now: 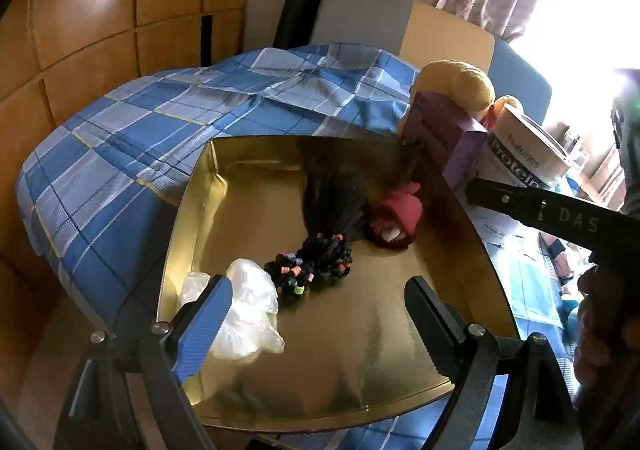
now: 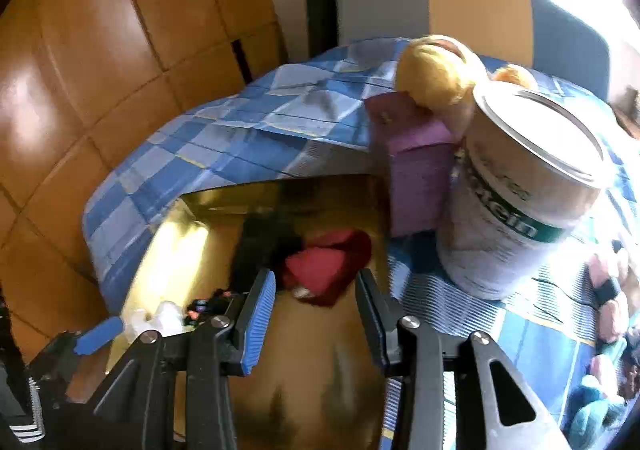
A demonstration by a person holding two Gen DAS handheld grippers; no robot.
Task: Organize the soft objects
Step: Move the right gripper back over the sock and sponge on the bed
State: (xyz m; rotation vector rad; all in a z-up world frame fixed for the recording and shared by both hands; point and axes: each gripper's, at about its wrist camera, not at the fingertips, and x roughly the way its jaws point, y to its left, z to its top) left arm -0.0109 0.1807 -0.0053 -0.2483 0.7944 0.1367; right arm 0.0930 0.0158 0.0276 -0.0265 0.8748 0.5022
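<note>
A gold tray (image 1: 200, 217) is set on the checked bedspread (image 1: 120, 129). In it lie a red cloth (image 1: 400, 213) near its far right edge, a black tassel (image 1: 332, 201) beside it, a bead bundle (image 1: 316, 262) mid-tray and a clear bag (image 1: 244, 310) by the near left corner. The left gripper (image 1: 316, 314) is held with jaws apart, empty, over the near edge. The right gripper (image 2: 316, 290) is likewise spread, framing the red cloth. That cloth should probably be approached low and pinched at its bulk, clear of the tray wall.
</note>
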